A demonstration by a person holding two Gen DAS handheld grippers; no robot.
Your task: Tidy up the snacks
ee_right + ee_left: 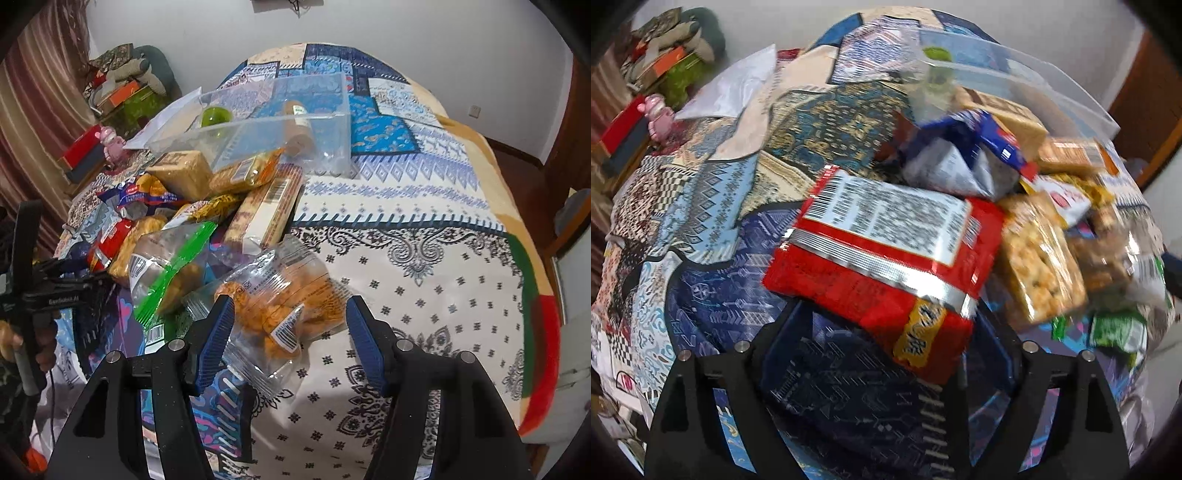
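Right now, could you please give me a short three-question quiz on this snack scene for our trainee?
1. True or false: the clear plastic bin already holds items.
2. Which snack lies between the right gripper fingers? A) red packet B) clear bag of orange snacks C) green-striped bag
3. Fill in: in the left wrist view, the left gripper is open over the ____ packet.

Key
1. True: a green round object and a tan tube.
2. B, the clear bag of orange snacks.
3. Red; the red packet.

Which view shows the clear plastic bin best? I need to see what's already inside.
The right wrist view: the whole clear bin shows, holding a green ball and a tan bottle. The left wrist view shows only its blurred rim behind the snack pile.
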